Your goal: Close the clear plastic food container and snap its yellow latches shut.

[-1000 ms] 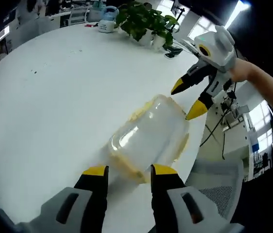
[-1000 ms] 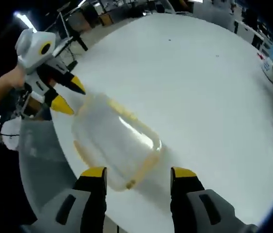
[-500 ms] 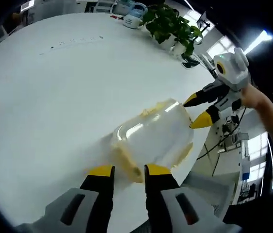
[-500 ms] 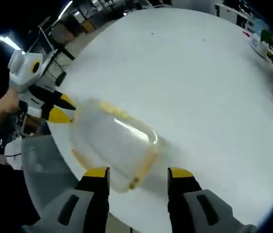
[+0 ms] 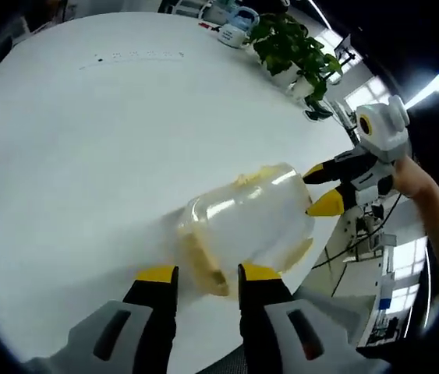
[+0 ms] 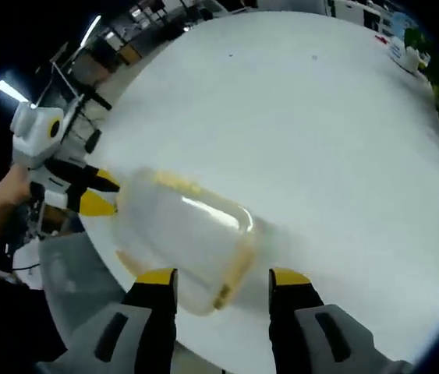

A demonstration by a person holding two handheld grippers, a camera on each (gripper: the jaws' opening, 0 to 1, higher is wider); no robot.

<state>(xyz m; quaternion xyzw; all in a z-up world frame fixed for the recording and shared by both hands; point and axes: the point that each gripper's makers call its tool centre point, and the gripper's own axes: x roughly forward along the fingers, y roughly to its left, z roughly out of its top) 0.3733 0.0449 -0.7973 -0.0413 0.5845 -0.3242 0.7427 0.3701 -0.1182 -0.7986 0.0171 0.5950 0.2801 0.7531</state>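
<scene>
Yellow-tipped jaws of our left gripper [image 5: 201, 274] stand parted at one short end of the clear plastic food container [image 5: 244, 227], which lies near the edge of the white table [image 5: 86, 148]. At the opposite end our right gripper [image 6: 221, 278] is likewise spread, empty, its jaws either side of a yellow latch [image 6: 230, 273]. We judge the latching step is in hand; next each gripper must press its latch down flat. A potted plant [image 5: 293, 51] stands far across the table.
</scene>
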